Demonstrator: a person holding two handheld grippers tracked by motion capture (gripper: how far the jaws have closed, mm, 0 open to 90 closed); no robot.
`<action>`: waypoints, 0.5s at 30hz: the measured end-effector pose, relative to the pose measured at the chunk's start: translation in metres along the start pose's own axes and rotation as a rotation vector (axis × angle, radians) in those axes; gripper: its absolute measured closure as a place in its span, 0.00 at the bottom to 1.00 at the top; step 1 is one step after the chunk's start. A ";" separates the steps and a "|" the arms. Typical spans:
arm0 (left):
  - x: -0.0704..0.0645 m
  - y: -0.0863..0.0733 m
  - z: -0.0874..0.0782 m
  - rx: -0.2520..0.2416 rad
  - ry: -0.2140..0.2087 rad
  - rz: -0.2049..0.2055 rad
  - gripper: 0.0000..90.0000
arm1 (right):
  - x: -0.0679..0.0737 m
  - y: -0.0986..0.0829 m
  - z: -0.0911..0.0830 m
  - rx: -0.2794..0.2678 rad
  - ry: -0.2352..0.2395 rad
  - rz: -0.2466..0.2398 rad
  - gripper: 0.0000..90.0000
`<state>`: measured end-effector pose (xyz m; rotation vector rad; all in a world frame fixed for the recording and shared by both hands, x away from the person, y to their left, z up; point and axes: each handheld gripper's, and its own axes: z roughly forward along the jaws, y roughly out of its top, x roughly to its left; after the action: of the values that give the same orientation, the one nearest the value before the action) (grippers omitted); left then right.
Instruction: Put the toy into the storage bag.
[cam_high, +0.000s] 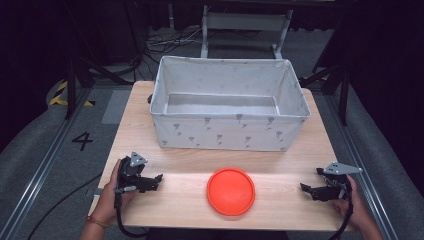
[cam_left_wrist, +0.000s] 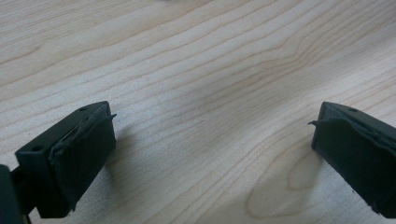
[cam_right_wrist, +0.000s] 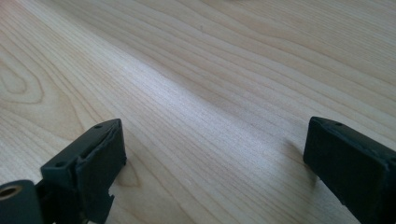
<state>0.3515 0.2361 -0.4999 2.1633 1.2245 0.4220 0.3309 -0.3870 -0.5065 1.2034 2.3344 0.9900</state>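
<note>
A flat round orange-red disc (cam_high: 231, 191) lies on the wooden table (cam_high: 190, 170), near its front edge and in the middle. Behind it stands a white fabric bin (cam_high: 229, 103) with a grey print, and I see nothing inside it. My left gripper (cam_high: 155, 181) rests on the table left of the disc, held by a hand, its jaws pointing right. The right gripper (cam_high: 306, 190) rests right of the disc, jaws pointing left. In each gripper view the two black jaws stand wide apart over bare wood: left gripper (cam_left_wrist: 212, 135), right gripper (cam_right_wrist: 215, 149). Both are open and hold nothing.
Cables (cam_high: 165, 42) and a metal frame (cam_high: 245, 22) sit on the floor beyond the table. A painted number 4 (cam_high: 82, 141) marks the grey floor at the left. Rails (cam_high: 45, 160) run along both sides of the table.
</note>
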 end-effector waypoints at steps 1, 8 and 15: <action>0.001 0.000 0.000 0.000 -0.004 0.005 0.00 | 0.000 0.000 0.000 0.000 0.000 0.000 0.07; 0.003 0.000 0.000 0.003 -0.022 0.020 0.00 | 0.000 0.000 0.000 -0.002 0.004 -0.006 0.08; 0.006 -0.003 -0.003 0.001 -0.036 0.049 0.00 | 0.000 0.005 0.000 0.044 0.004 -0.011 0.05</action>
<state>0.3511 0.2433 -0.4997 2.1965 1.1539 0.4010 0.3335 -0.3852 -0.5029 1.2050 2.3751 0.9436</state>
